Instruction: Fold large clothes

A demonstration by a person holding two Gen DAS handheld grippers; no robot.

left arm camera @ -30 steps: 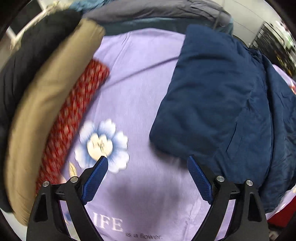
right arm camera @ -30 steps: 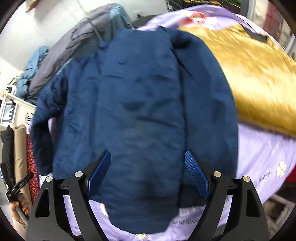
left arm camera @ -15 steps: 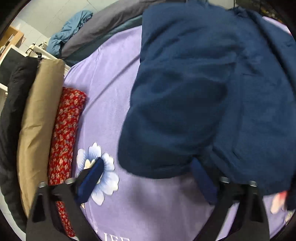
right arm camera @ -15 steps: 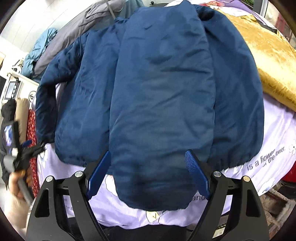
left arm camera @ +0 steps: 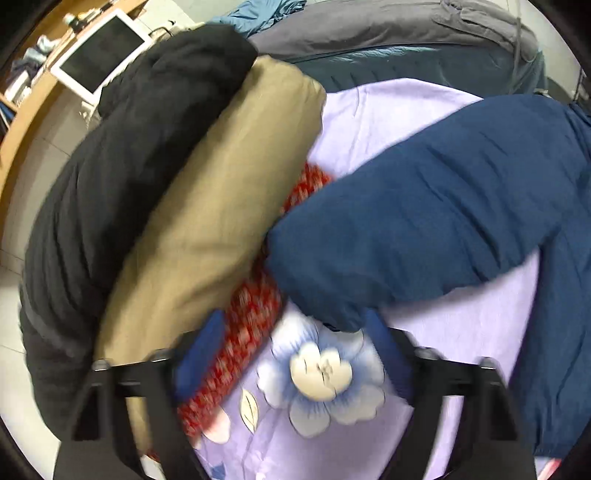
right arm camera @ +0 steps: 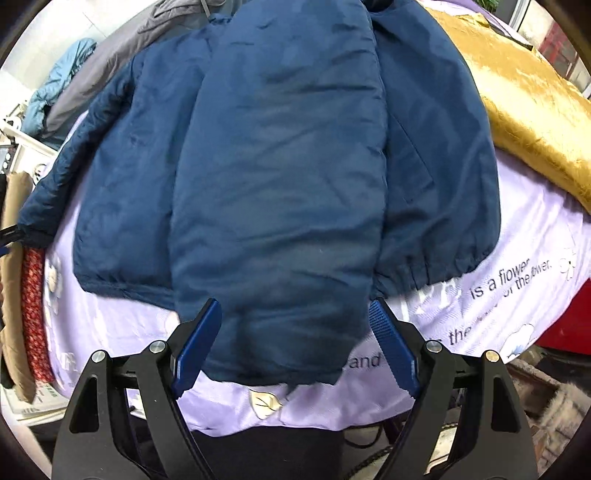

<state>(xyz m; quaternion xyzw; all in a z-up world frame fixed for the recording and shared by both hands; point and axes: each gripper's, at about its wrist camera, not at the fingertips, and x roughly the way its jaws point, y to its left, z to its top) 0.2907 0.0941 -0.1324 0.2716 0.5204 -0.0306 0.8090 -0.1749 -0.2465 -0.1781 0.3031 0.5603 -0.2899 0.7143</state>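
A navy blue padded jacket (right arm camera: 280, 177) lies spread on a lilac sheet (right arm camera: 517, 266). One sleeve is folded lengthwise down its middle. My right gripper (right arm camera: 295, 343) is open and empty, its fingers either side of that sleeve's cuff end. The other sleeve (left arm camera: 424, 221) stretches out to the jacket's left. My left gripper (left arm camera: 291, 350) is open, and that sleeve's cuff (left arm camera: 343, 317) sits just ahead of its right finger, apart from the pads. The left gripper's tip shows faintly at the left edge of the right wrist view, beside the cuff (right arm camera: 33, 232).
Folded black (left arm camera: 129, 184), tan (left arm camera: 221, 221) and red patterned (left arm camera: 258, 314) clothes lie in a row along the sheet's left side. Grey and blue garments (left arm camera: 388, 33) pile at the back. A gold fabric (right arm camera: 524, 110) lies to the jacket's right. A white monitor (left arm camera: 99, 55) stands behind.
My left gripper swung left and down toward the outstretched sleeve's cuff, and the stack of folded clothes came into view. My right gripper pulled back slightly from the folded sleeve.
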